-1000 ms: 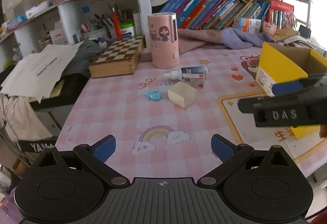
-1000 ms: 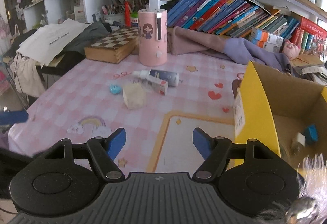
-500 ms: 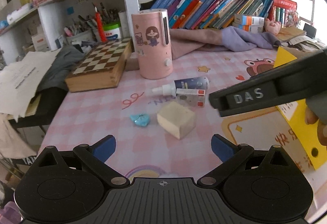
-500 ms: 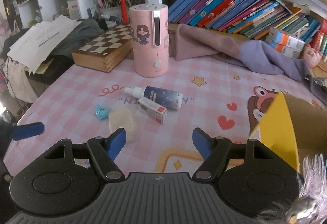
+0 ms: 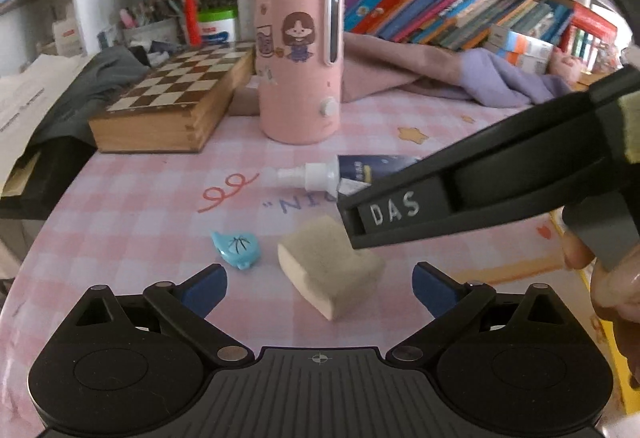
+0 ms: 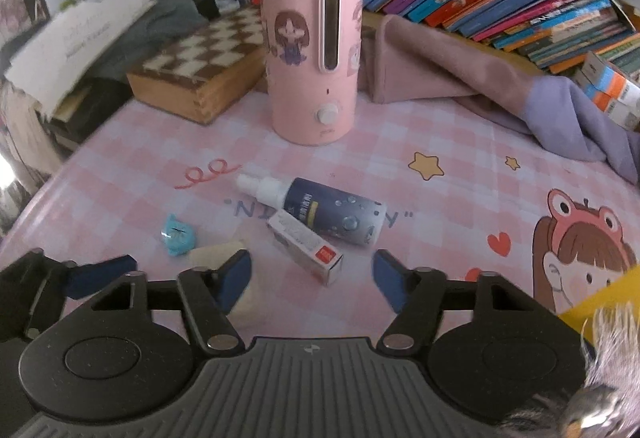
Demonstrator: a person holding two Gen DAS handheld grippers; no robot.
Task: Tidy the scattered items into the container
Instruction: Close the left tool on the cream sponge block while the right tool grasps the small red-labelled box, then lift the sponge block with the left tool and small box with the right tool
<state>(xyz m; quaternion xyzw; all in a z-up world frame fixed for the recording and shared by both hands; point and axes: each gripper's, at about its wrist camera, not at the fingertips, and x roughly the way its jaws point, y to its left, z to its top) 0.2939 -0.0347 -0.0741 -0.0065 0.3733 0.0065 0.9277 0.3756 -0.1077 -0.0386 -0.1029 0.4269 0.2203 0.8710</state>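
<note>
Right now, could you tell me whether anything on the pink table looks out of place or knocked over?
Yes. The spray bottle lies on its side instead of standing, with a small carton lying askew against it. A beige block and a blue clip sit loose nearby. Nothing looks spilled or broken.

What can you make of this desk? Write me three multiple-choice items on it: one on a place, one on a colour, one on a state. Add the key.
1. Where is the small white carton? A on the chessboard; B beside the spray bottle; C atop the pink canister.
2. What colour is the little trinket? A red; B green; C light blue.
3. How is the spray bottle placed? A upright; B lying on its side; C hanging.
Key: B, the carton lies along the bottle's side; C, it is plainly light blue; B, its nozzle points sideways.
</note>
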